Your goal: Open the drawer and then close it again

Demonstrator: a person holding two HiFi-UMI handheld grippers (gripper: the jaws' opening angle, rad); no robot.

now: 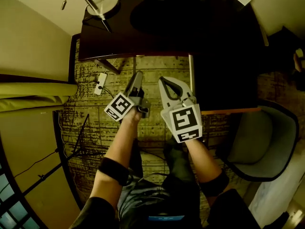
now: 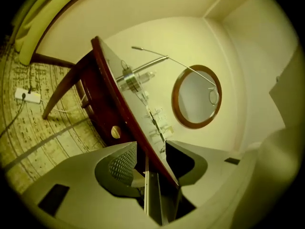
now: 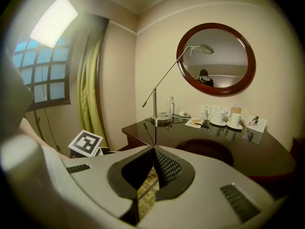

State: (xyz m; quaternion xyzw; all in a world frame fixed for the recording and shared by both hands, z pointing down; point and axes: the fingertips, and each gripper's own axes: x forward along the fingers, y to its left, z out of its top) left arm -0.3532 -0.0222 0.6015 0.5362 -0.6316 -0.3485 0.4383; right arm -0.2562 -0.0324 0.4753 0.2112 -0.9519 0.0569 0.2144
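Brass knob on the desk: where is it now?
Left gripper view, left of centre: the brass knob sits on the dark front of the desk, just above the left gripper, whose jaws stand apart and clear of it.

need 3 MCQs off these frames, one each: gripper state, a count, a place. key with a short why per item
1. Which gripper has its jaws apart?
A left gripper
B right gripper
C neither

2. White cups on the desk:
A one
B two
C four

3. The power strip lies:
A on the desk
B on the carpet
C in the left gripper

Key:
1 A: its own view shows a gap between the jaws, while the right gripper's meet at the tips.
2 B: two stand side by side under the mirror.
3 B: the head view shows it on the carpet by the desk's left end.
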